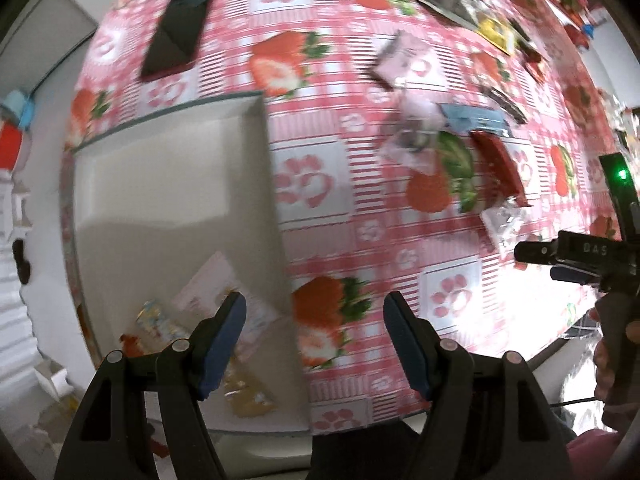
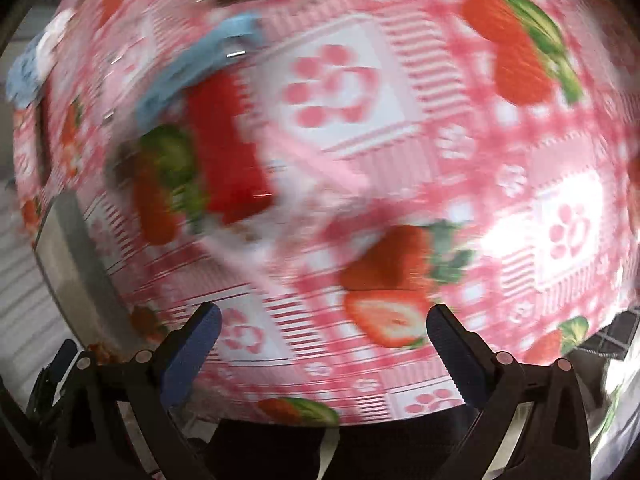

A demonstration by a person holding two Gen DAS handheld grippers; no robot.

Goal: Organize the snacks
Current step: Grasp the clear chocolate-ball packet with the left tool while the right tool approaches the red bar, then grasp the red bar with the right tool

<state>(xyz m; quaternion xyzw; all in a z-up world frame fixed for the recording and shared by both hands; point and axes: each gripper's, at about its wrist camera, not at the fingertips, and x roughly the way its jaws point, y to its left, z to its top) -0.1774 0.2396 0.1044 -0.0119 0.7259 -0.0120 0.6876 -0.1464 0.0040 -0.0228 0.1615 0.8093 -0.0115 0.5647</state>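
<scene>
Between picks: left gripper (image 1: 314, 312) and right gripper (image 2: 324, 322), jaws parted and empty, over the strawberry-print bench (image 1: 316, 184). Next: close on the red snack packet (image 2: 228, 148); beige tray (image 1: 168, 184) holds others.

Right wrist view: smeared throughout; red packet (image 2: 230, 148) and blue packet (image 2: 192, 76) unreadable. Left wrist view: far snack packets (image 1: 480, 20) too blurred to identify; box (image 1: 172, 184) partly hidden behind left hand-held gripper (image 1: 314, 344); right hand-held gripper (image 1: 560, 262) cut by frame edge.
</scene>
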